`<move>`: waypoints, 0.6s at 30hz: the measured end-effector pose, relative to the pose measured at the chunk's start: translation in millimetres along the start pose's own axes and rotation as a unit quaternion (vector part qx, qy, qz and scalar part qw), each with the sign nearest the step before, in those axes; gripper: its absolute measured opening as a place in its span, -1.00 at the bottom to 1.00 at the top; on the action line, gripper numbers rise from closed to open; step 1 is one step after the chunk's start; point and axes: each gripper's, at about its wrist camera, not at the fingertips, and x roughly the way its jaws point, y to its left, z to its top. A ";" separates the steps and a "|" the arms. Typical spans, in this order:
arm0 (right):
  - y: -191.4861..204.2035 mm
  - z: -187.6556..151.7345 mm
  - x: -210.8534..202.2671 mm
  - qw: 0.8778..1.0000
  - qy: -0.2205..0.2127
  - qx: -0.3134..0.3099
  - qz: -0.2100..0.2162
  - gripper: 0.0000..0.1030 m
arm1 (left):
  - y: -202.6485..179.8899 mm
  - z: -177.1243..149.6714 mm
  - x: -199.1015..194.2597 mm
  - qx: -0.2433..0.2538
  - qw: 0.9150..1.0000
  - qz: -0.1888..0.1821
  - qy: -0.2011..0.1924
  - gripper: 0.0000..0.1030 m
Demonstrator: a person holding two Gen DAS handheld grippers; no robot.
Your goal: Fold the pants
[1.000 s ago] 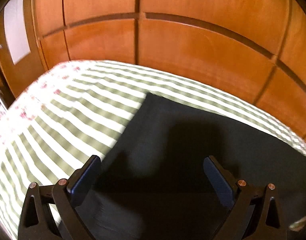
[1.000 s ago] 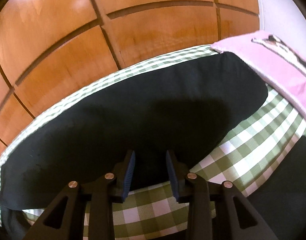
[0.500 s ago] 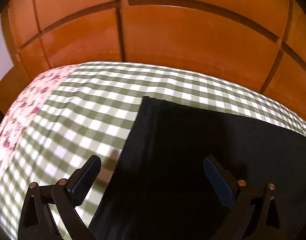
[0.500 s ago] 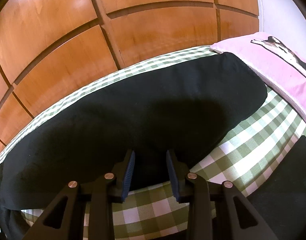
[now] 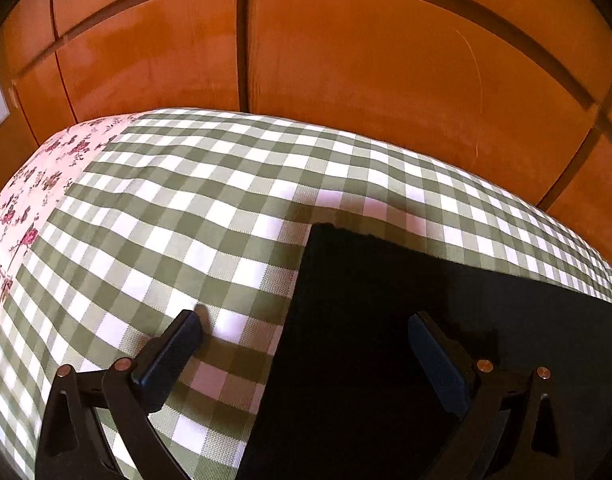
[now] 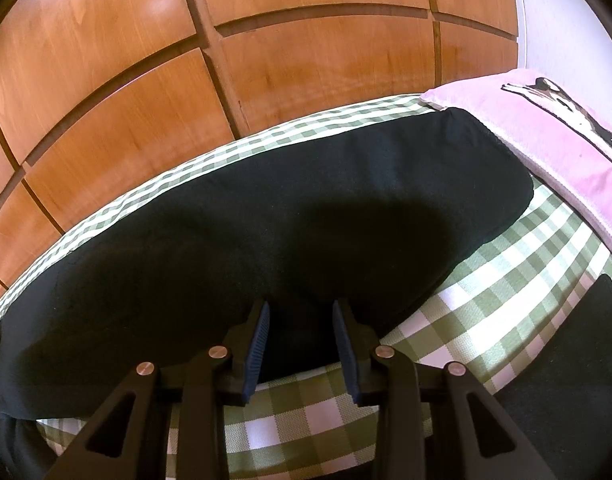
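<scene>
The black pants (image 6: 266, 232) lie flat on a bed with a green-and-white checked sheet (image 5: 186, 208). In the left wrist view a straight end of the pants (image 5: 386, 320) reaches in from the lower right. My left gripper (image 5: 306, 324) is wide open and empty, astride the pants' left edge: left finger over the sheet, right finger over the cloth. My right gripper (image 6: 301, 312) is partly open and empty, its tips at the pants' near edge. A second black part (image 6: 566, 380) lies at the lower right of the right wrist view.
A wooden panelled wardrobe (image 5: 346, 60) stands right behind the bed, also in the right wrist view (image 6: 186, 60). A pink cloth with a dark print (image 6: 546, 128) lies at the right. A floral sheet part (image 5: 34, 184) shows at the left.
The left gripper has moved left, off the middle of the pants to their left edge; more checked sheet shows now. The right gripper has hardly moved and kept its opening.
</scene>
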 end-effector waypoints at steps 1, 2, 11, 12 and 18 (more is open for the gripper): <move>0.2 -0.2 0.0 1.000 0.000 0.000 -0.001 -0.35 | -1.9 -1.0 -0.1 0.007 1.000 0.001 -0.005 1.00; 0.4 -0.1 0.1 1.000 -0.001 0.000 -0.001 -0.35 | -3.3 -2.0 -1.1 0.012 1.000 -0.004 -0.009 0.90; 2.1 1.2 -0.9 1.000 -0.002 -0.004 -0.005 -0.35 | -42.3 -15.3 -31.8 0.102 0.992 -0.010 -0.076 -0.76; 2.0 1.1 -1.0 1.000 -0.002 -0.004 -0.005 -0.35 | -41.6 -15.4 -36.3 0.096 0.992 -0.014 -0.085 -0.77; 2.2 1.5 -1.0 1.000 -0.002 -0.003 -0.004 -0.35 | -31.9 -22.5 -82.3 0.050 0.987 -0.054 -0.143 -0.78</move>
